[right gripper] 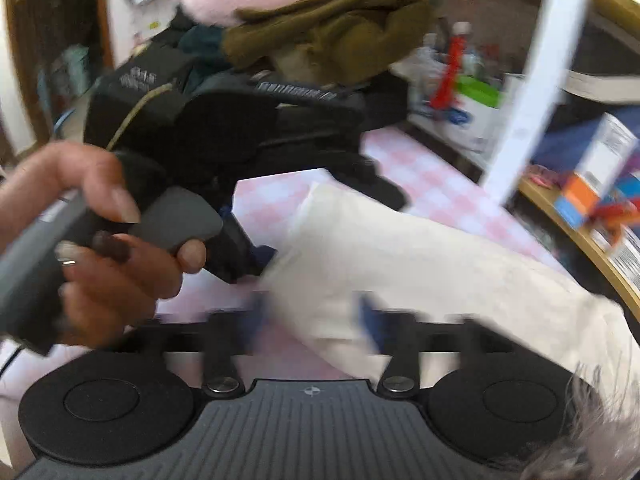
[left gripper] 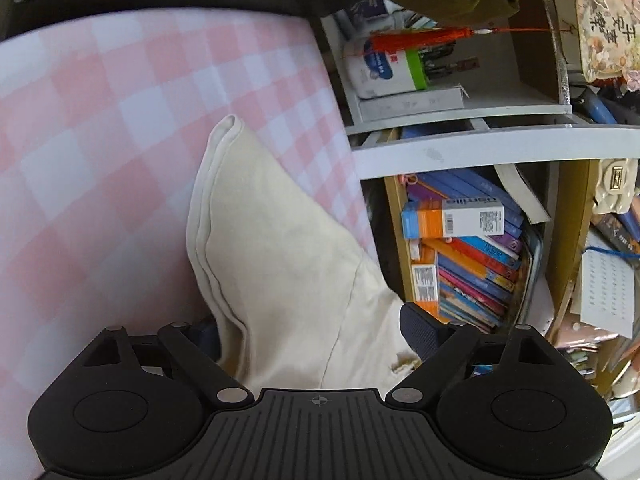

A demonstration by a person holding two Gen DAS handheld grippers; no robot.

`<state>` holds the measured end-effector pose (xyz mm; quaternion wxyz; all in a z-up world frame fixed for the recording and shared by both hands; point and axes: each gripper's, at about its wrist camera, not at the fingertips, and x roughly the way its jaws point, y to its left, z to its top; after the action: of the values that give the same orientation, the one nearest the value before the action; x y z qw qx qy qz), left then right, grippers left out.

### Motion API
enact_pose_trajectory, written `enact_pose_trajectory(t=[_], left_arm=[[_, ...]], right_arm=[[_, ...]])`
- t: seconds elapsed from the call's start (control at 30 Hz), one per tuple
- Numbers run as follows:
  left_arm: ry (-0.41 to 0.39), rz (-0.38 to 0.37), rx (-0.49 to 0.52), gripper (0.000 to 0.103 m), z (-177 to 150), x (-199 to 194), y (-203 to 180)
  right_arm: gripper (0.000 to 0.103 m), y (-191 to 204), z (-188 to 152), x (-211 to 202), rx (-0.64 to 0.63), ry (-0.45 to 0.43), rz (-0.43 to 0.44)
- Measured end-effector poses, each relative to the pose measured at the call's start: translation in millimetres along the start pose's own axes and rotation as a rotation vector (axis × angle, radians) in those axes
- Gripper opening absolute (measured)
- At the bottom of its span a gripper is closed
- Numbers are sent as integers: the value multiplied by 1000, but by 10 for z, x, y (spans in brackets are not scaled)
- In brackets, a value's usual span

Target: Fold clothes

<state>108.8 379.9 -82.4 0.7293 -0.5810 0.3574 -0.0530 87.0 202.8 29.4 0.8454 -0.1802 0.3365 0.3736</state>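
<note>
left gripper [left gripper: 316, 320]: fingers spread wide, cream cloth [left gripper: 280, 264] lying between them, pads not pressing it | right gripper [right gripper: 312, 316]: blurred, fingers spread, cloth edge between them, grip cannot be told | cloth: folded on pink checked sheet [left gripper: 100, 120], beside bookshelf [left gripper: 460, 148] | hand [right gripper: 100, 240]: holding left gripper's handle

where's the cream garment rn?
The cream garment lies on the pink checked cloth, beside the bookshelf, between the left gripper fingers.
</note>
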Motion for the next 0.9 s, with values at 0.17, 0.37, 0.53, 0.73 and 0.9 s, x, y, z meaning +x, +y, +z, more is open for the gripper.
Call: enact_pose_trajectory(t=[0.17, 0.37, 0.53, 0.73, 0.9], left_arm=[[-23, 64, 29, 61, -6, 19, -14], [-57, 173, 121, 3, -34, 36, -83], [-115, 150, 326, 3, -246, -31, -581], [-95, 209, 647, 4, -815, 285, -1423], [68, 289, 1001, 14, -1896, 985, -1775]], right_arm=[[67, -295, -415, -478, 147, 16, -134], [67, -692, -1253, -1126, 313, 99, -361], [67, -985, -2027, -1530, 450, 176, -496], [67, -1243, -2595, -1839, 520, 206, -480], [67, -1275, -2705, -1880, 512, 168, -401]])
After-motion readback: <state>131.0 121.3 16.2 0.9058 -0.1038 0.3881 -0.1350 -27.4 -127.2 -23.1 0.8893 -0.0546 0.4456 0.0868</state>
